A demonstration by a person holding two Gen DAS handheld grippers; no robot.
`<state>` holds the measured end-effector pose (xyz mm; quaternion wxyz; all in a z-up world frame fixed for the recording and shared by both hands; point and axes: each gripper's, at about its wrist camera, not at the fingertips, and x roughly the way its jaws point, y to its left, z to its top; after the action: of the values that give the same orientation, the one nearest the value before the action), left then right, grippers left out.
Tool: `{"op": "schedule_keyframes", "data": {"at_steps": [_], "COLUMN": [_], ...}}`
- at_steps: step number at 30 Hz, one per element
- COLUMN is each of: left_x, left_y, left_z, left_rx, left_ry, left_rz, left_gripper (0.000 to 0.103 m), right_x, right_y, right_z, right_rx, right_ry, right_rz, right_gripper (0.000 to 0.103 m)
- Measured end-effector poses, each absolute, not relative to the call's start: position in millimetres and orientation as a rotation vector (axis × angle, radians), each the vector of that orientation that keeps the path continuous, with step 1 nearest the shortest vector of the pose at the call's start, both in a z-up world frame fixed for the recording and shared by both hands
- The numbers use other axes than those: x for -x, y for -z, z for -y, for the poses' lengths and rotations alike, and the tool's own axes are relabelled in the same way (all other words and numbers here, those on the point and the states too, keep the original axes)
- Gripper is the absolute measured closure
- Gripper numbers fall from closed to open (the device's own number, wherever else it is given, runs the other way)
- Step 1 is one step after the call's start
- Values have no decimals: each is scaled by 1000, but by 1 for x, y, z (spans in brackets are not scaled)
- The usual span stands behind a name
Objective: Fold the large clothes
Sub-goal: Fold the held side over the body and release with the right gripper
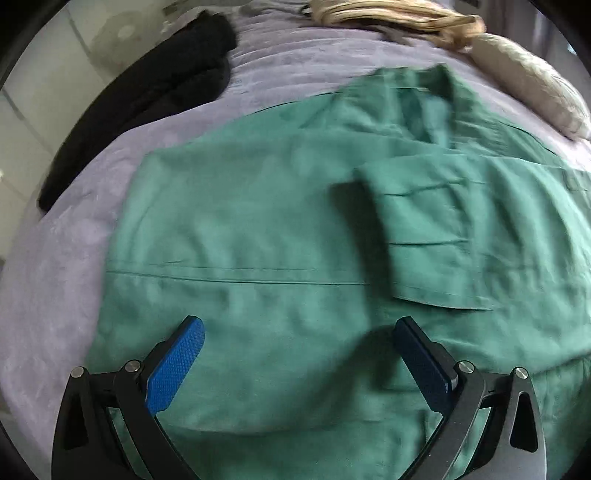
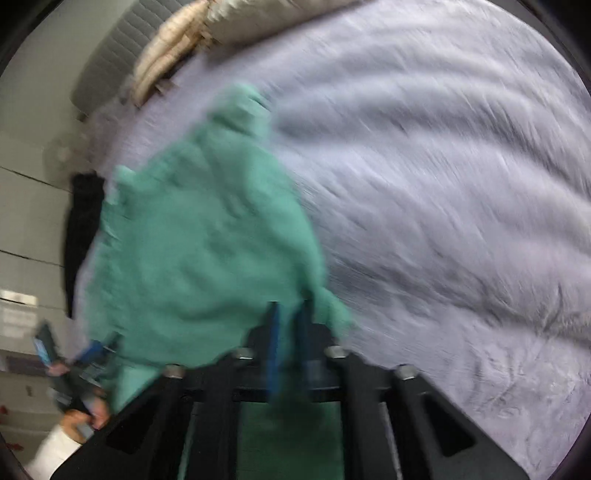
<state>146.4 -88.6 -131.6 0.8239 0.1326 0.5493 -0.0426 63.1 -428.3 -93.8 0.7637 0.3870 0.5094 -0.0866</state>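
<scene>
A large green shirt [image 1: 258,229] lies spread on a lilac bedcover [image 1: 62,266], its collar at the far side and one sleeve [image 1: 436,236] folded across the body. My left gripper [image 1: 297,332] is open just above the shirt's near part, holding nothing. In the blurred right wrist view, my right gripper [image 2: 290,314] is shut on the green shirt [image 2: 207,240], pinching a fold at its near edge and lifting it off the bedcover [image 2: 443,184]. The left gripper [image 2: 92,350] also shows at that view's lower left.
A black garment [image 1: 147,96] lies along the bed's left edge. A beige pillow [image 1: 528,88] and a tan bundle [image 1: 399,18] sit at the head of the bed. Tiled floor [image 1: 33,122] lies beyond the left edge.
</scene>
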Motion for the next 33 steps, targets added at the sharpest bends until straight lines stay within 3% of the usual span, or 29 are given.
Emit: {"op": "schedule_keyframes", "data": {"at_steps": [10,13,33], "left_x": [-136,-131,-81], "left_y": [110,102,78], "left_z": [58,63,61], "left_rx": [-261,-273,-254], "left_ry": [40,57,51], "left_rz": [-1195,-1222,-1301], "left_gripper": [0,0,0], "right_x": [-20,-11,-32], "right_y": [84,78,54], "right_z": [435,433,396], "right_rx": [-918,-942,-894], "right_ry": [268,277,148], "right_rz": [-1130,-1126,-1177], "right_gripper": [103,99,99]}}
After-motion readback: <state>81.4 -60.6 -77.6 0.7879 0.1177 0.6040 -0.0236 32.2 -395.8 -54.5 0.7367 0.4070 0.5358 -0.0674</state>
